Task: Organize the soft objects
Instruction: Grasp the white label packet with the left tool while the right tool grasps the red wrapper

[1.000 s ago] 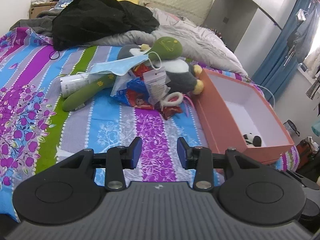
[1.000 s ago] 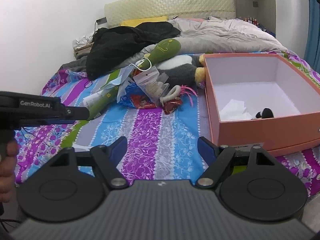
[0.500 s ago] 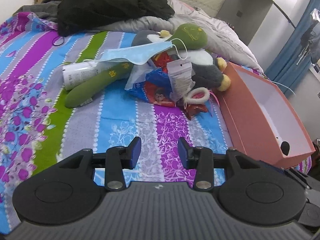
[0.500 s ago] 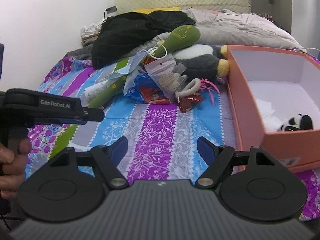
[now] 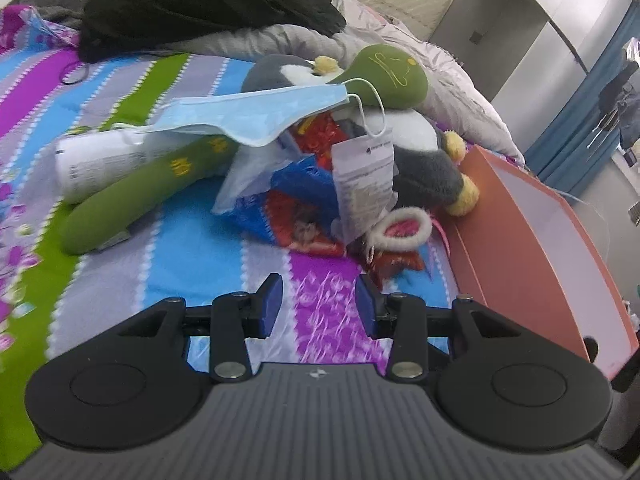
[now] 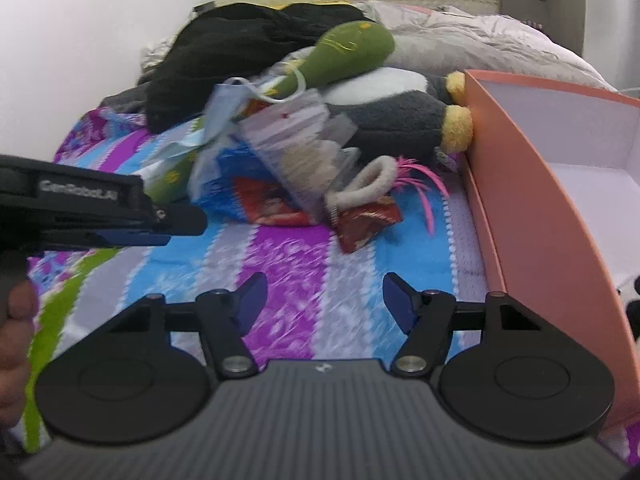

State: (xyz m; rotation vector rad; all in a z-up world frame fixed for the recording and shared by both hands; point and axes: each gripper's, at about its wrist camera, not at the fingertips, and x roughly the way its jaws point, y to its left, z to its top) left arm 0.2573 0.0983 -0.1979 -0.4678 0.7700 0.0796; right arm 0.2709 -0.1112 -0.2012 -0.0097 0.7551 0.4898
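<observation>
Both claws over the striped bed, spread and empty, facing a heap of soft things.

Left claw [image 5: 318, 306] spread above bare bedspread [image 5: 192, 248], nothing between the pads. Right claw [image 6: 324, 300] spread wider, just been closing, also nothing between. At twelve o'clock of the left claw: green plush [image 5: 152, 192], blue face mask [image 5: 256, 116], penguin plush [image 5: 424, 160], snack packets [image 5: 296, 204]. At two o'clock, touching the penguin's feet: open pink box [image 5: 532, 276].
</observation>
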